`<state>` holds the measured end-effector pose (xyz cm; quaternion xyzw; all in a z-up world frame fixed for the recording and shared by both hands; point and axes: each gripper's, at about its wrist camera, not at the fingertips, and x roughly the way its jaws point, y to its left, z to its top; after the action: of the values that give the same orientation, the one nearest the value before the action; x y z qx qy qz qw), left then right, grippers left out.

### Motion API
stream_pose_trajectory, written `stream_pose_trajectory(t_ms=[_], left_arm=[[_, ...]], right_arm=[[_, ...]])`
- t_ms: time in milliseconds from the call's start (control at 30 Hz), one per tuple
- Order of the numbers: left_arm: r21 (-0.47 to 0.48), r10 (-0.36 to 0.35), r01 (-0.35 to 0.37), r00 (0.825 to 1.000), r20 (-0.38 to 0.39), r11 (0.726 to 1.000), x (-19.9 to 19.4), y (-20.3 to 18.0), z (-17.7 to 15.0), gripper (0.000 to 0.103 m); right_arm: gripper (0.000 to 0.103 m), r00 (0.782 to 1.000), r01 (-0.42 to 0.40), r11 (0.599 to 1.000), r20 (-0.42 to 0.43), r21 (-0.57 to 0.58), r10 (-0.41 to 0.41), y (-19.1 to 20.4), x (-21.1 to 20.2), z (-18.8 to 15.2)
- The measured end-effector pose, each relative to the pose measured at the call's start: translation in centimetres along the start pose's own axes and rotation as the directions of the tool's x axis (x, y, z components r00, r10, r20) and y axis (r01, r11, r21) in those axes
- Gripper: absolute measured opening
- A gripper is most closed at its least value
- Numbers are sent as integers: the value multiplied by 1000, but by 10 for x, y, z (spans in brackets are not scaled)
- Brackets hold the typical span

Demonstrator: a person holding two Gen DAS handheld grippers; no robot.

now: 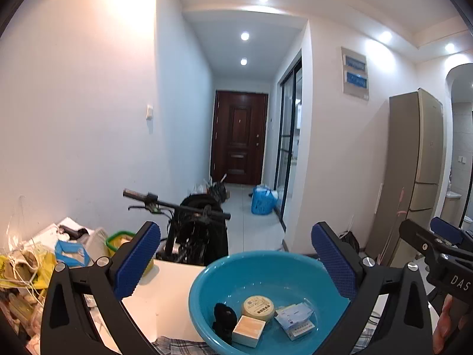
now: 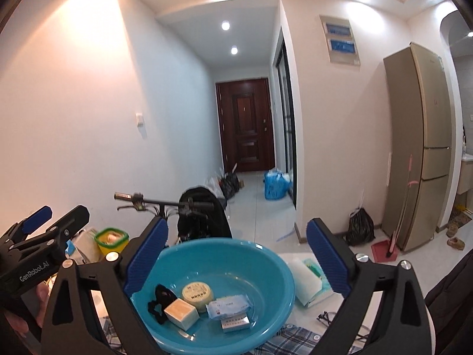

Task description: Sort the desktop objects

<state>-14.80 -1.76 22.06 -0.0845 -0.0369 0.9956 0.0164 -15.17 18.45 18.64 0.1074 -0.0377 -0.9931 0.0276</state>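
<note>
left gripper [image 1: 236, 263]: near level, jaws wide, empty | right gripper [image 2: 238, 260]: same, above basin [image 2: 283, 272]

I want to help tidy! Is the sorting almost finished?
Partly. The blue basin already holds a round tin, a small box and packets. Both grippers are open and empty. Left out: tissue pack, glasses, green-lidded container.

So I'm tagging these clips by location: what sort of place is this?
Most likely a lived-in flat, seen from a table near the entrance hallway. A dark wooden front door ends the corridor, a tall fridge stands on the right, and a bicycle is parked indoors.
</note>
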Motion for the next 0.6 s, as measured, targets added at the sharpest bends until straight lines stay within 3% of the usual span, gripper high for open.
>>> stream_pose_trajectory(t_ms=[167, 267, 433, 600], left_arm=[[-44, -1, 6, 995, 105, 999, -54, 2, 17, 103], [-40, -20, 30, 973, 229, 999, -105, 2, 24, 103], [11, -19, 16, 961, 277, 1000, -146, -2, 28, 103], [3, -20, 20, 944, 330, 1000, -175, 0, 29, 103]], right_arm=[[94, 994, 25, 999, 110, -29, -21, 8, -40, 10], [97, 978, 43, 998, 208, -51, -31, 14, -71, 14], [98, 948, 16, 998, 318, -54, 2, 21, -115, 18], [98, 919, 30, 997, 395, -73, 2, 28, -144, 19]])
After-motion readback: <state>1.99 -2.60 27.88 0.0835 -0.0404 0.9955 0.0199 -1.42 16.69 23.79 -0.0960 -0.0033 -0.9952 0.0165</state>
